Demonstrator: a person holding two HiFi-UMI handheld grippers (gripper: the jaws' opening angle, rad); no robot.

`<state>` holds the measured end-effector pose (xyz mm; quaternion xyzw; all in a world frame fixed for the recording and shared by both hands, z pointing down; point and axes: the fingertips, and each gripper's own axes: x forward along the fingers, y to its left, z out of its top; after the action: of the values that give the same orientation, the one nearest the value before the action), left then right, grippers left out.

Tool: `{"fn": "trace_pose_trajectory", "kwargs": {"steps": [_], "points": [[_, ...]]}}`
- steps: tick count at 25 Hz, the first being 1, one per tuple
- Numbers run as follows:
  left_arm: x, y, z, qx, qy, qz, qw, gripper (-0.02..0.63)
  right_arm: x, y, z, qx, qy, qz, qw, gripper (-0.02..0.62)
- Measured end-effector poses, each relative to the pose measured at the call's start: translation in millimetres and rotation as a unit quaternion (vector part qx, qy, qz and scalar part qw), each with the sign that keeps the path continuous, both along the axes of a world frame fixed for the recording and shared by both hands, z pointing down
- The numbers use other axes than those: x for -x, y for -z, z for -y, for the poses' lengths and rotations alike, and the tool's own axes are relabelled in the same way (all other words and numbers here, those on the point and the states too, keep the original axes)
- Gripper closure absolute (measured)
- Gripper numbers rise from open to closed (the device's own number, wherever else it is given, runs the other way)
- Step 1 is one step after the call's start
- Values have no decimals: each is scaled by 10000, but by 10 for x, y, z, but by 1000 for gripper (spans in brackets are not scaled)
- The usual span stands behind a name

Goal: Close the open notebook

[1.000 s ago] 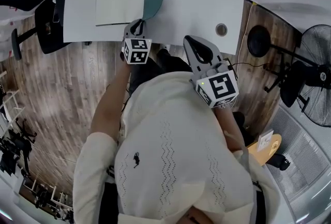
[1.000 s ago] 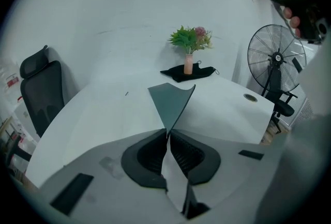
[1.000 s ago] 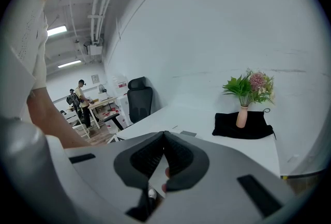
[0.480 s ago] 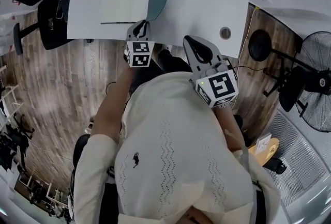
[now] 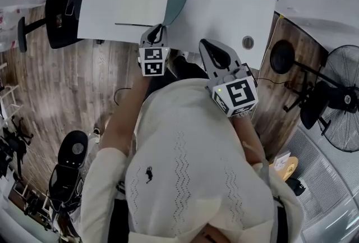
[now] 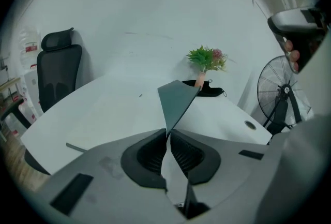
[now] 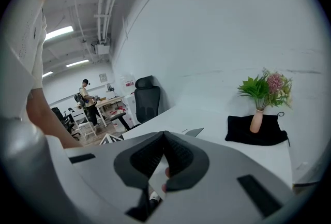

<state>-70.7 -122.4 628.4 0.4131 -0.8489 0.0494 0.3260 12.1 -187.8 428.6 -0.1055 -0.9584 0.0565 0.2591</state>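
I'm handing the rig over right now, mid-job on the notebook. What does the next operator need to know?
Left hand-held gripper: shut on the near corner of the notebook's dark cover, which is lifted and tilted up off the pages.
Right hand-held gripper: shut, empty, by the near edge of the table, apart from the notebook.
Notebook: open on the white table. In the head view the pages lie face up on the left and the cover is raised on the right.
Done: cover gripped and lifted.
Left: swing the cover over onto the pages, lay it flat, release.
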Motion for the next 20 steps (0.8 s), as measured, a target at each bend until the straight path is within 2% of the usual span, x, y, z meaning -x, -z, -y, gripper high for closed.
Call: {"fn": "trace_pose_trajectory", "kwargs": {"steps": [10, 20], "points": [[45, 85, -124, -516, 570, -464, 9960, 583, 133, 9, -129, 17, 238, 20, 9997, 594], [93, 121, -260, -735, 923, -674, 9907, 583, 226, -11, -233, 16, 412, 9, 9992, 594]]}}
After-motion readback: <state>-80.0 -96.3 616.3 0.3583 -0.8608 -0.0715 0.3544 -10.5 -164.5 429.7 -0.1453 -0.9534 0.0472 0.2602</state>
